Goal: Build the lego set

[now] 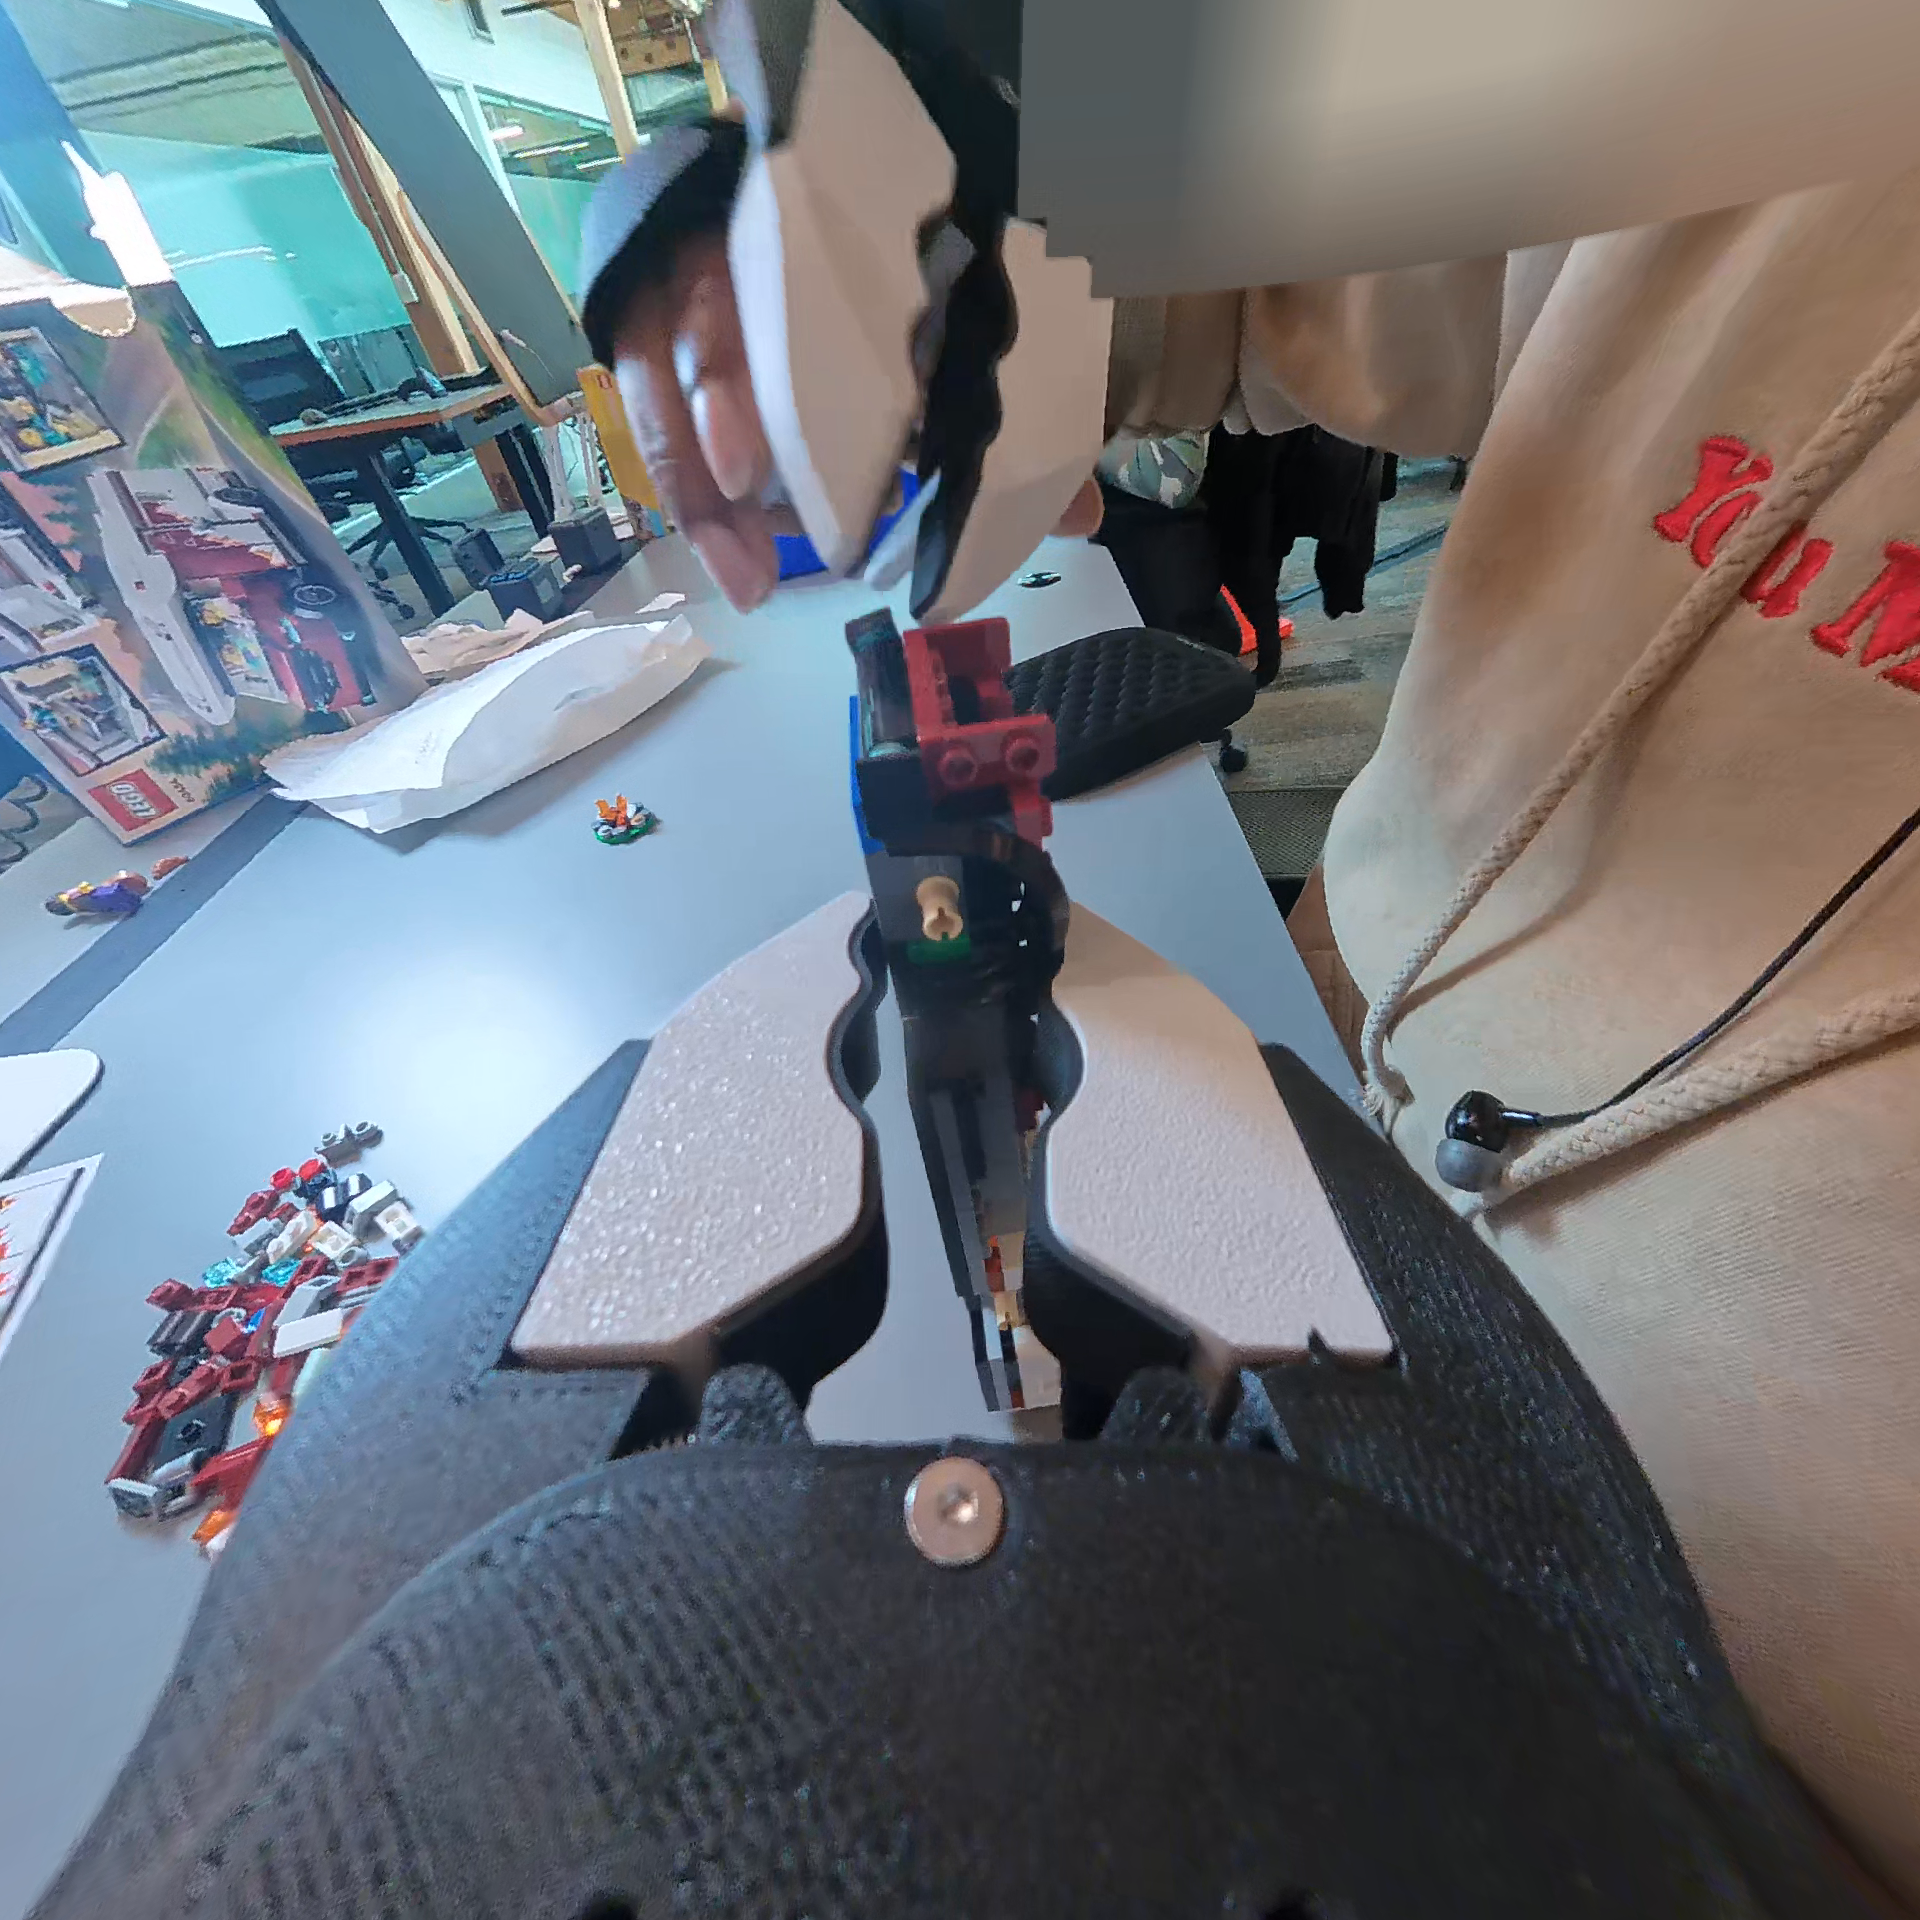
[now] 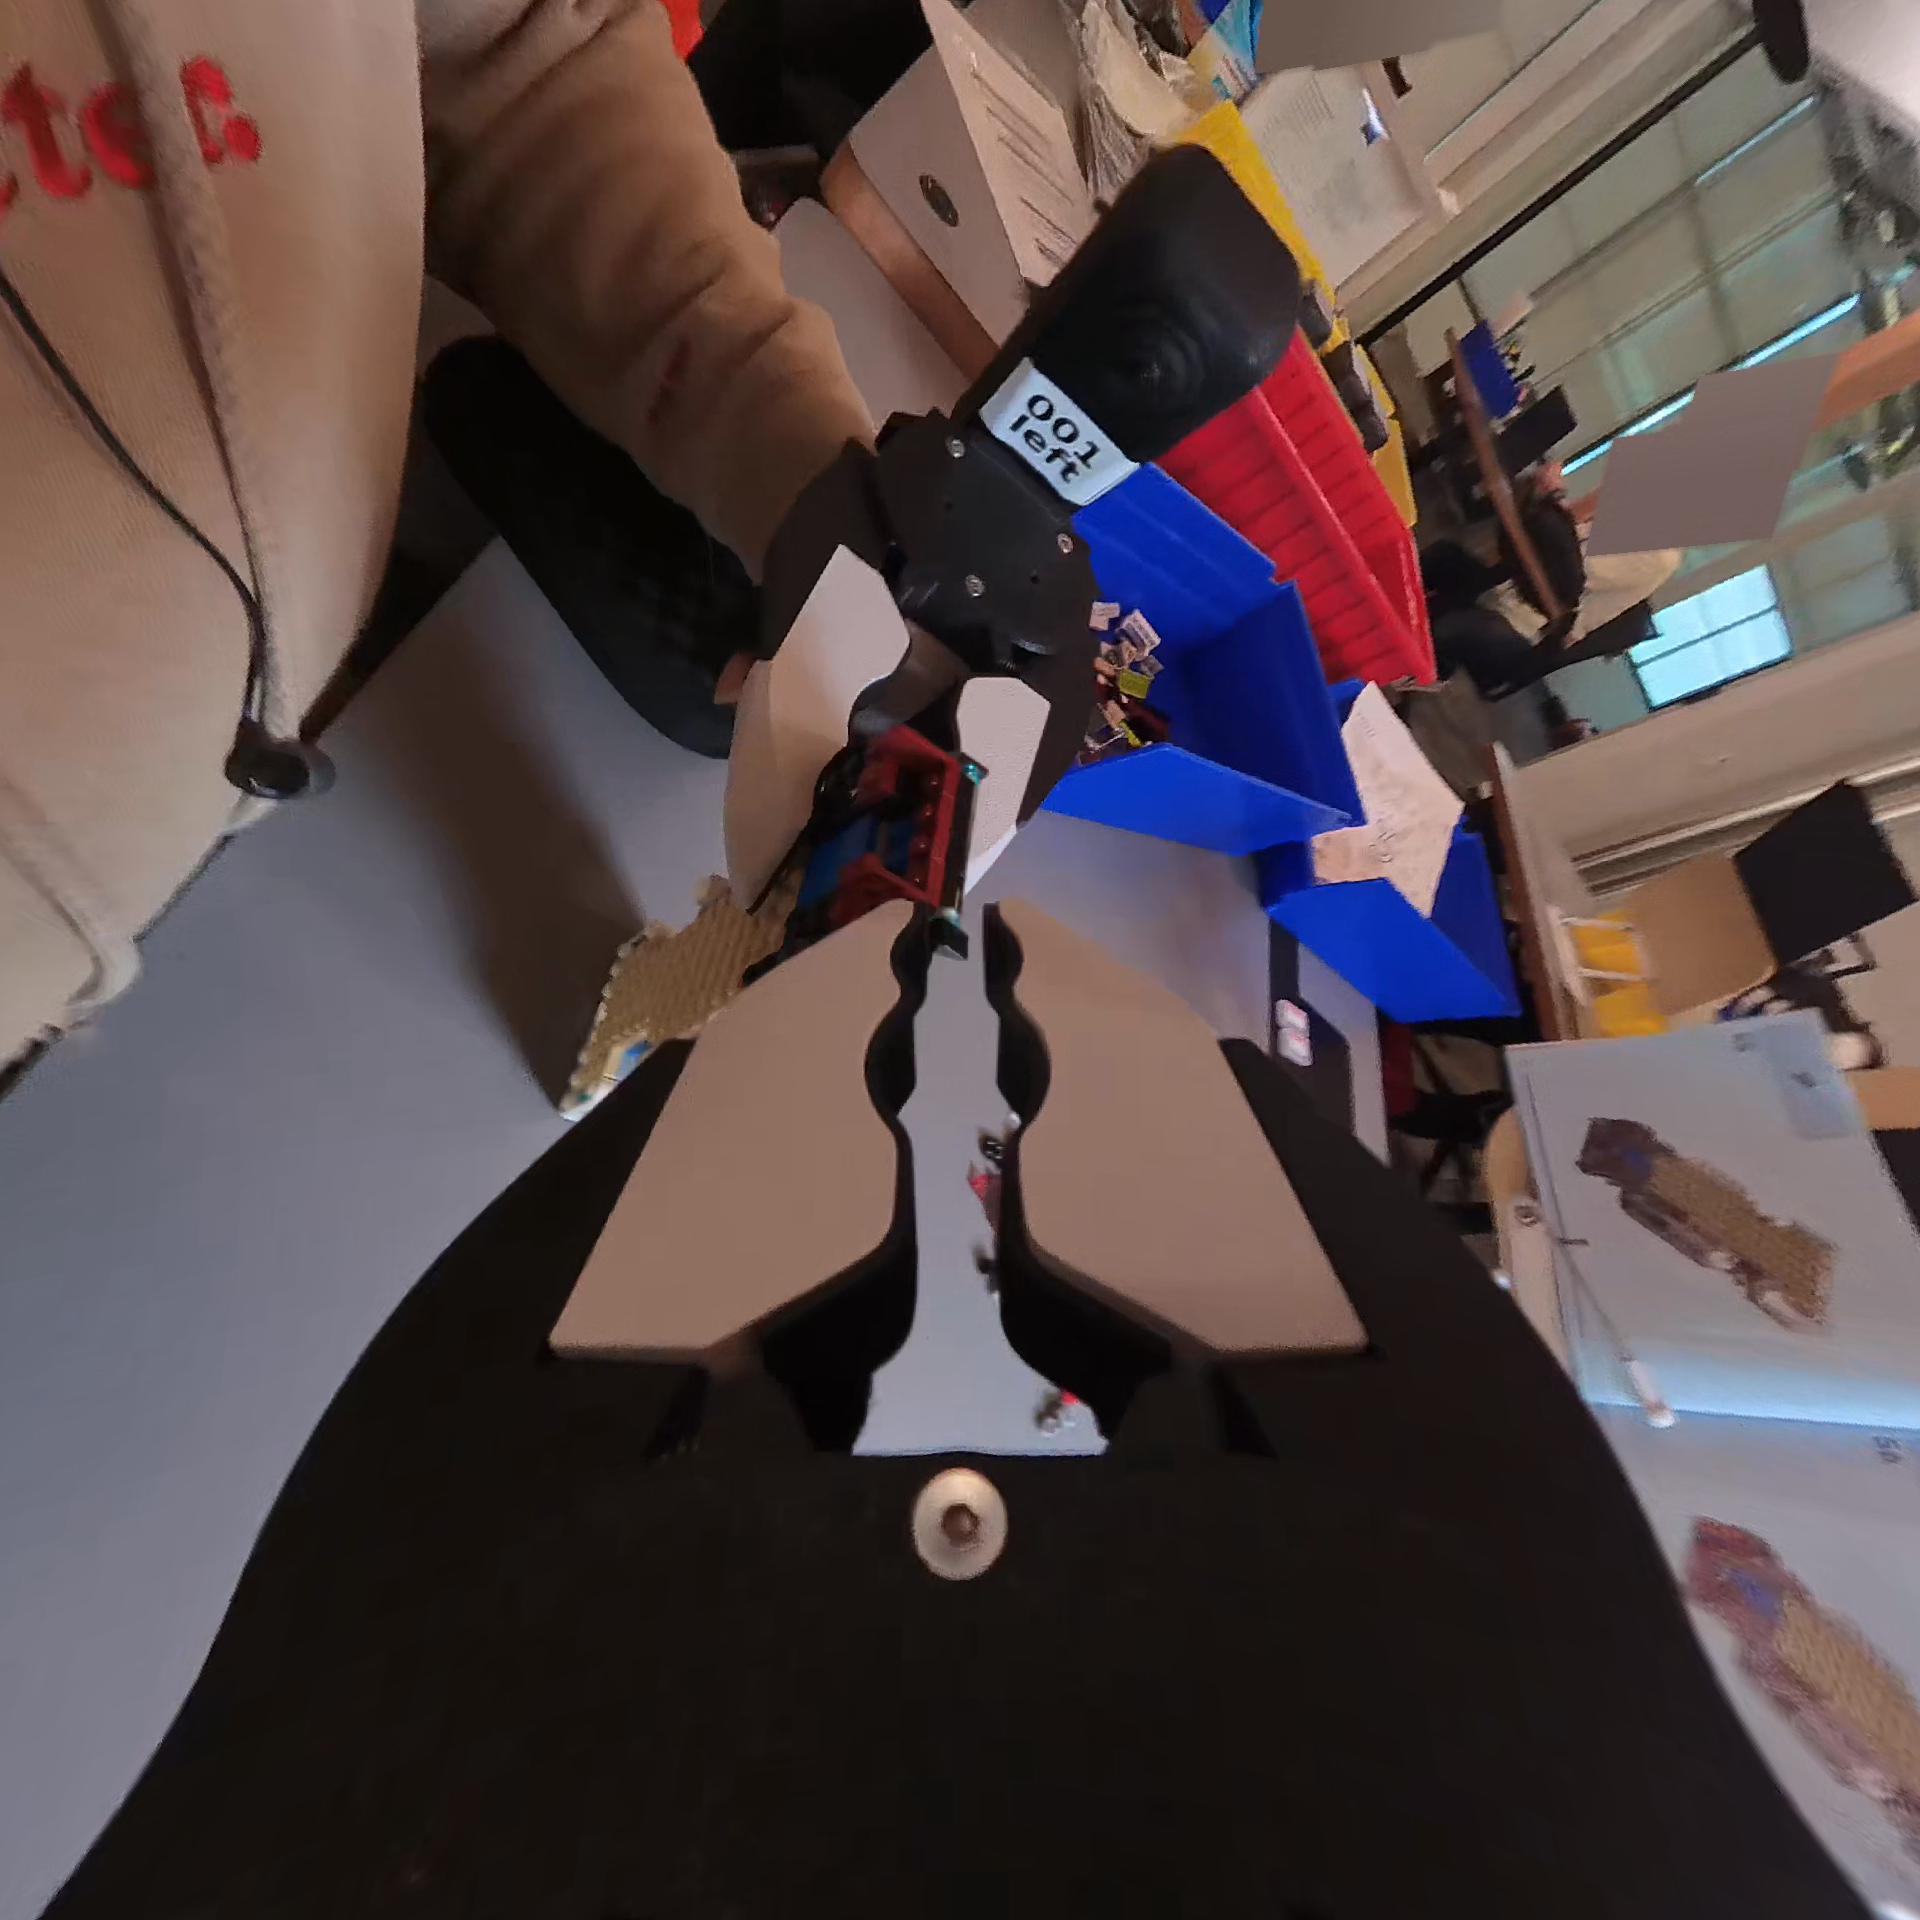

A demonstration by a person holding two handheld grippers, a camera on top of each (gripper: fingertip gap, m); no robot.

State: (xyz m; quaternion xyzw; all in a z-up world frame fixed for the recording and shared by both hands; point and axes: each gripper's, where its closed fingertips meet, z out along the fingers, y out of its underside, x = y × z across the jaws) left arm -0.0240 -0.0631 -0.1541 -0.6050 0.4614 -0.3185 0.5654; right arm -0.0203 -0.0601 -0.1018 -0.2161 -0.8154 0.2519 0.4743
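Observation:
My left gripper (image 1: 966,935) is shut on a partly built lego model (image 1: 956,748) of dark red, black, grey and blue bricks, and holds it above the grey table (image 1: 520,987). The model's far end points away from me. The right wrist view shows the same model (image 2: 914,831) with a tan studded plate (image 2: 675,977), gripped by my left gripper (image 2: 883,821). My right gripper (image 2: 956,920) is open, with a narrow gap between its tips. A black bar at the model's end touches only its left fingertip (image 2: 894,935). In the left wrist view my right gripper (image 1: 894,561) hovers just above the model's far end.
Loose red, white and black bricks (image 1: 249,1320) lie at the left. The lego box (image 1: 156,582), a white paper bag (image 1: 499,717) and a small orange-green build (image 1: 623,821) are farther back. Blue bins (image 2: 1247,665), red bins (image 2: 1320,488) and an instruction booklet (image 2: 1714,1299) stand nearby. The person's hoodie (image 1: 1610,935) is close on the right. My right fingertips sit around 6 centimetres from my left ones.

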